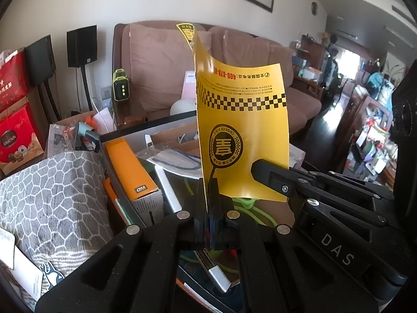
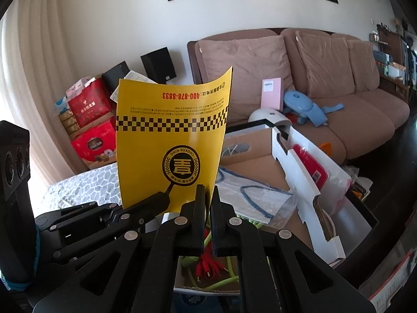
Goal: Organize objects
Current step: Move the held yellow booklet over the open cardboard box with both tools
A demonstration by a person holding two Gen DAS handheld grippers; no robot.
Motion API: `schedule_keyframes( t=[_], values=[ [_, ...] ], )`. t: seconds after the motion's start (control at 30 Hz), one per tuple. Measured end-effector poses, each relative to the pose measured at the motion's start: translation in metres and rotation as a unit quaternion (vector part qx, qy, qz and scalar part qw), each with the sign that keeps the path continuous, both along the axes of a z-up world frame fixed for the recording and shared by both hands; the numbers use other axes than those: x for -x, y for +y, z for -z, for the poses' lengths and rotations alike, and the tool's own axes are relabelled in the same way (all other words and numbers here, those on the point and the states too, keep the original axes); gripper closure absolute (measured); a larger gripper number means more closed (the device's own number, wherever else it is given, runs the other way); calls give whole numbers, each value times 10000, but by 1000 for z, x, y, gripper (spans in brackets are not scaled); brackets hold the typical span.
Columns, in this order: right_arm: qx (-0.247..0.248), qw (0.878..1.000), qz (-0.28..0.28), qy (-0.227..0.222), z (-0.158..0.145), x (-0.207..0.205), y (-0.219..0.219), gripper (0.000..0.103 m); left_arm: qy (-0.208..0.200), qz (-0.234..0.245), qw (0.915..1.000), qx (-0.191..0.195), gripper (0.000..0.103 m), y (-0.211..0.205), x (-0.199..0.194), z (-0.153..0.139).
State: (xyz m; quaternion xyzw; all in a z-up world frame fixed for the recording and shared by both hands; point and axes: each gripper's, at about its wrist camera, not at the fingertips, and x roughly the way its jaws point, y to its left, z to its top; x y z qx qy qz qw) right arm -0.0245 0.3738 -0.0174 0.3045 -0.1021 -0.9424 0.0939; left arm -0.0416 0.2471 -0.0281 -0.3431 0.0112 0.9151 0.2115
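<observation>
Orange box (image 1: 130, 167) in left view only

A yellow leaflet (image 2: 172, 140) is banded with black checks and printed with red digits, while a grey cushion (image 1: 52, 198) is veined white and an orange box (image 1: 130, 167) is seen.

Both grippers, left gripper (image 1: 208, 182) and right gripper (image 2: 207, 190), are clamped closed, apparently side by side, tilted downward.

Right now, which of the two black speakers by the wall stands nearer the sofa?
The taller speaker on its stand, right beside the sofa arm. The other speaker sits lower, further from the sofa, behind the red boxes.
</observation>
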Motion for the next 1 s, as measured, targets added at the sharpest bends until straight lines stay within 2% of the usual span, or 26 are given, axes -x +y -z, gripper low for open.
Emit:
schedule_keyframes(
  t=[1.0],
  values=[
    [37,9984,3,-559,17,12,1,97,-438,39,9988,220,102,3,10,17]
  ],
)
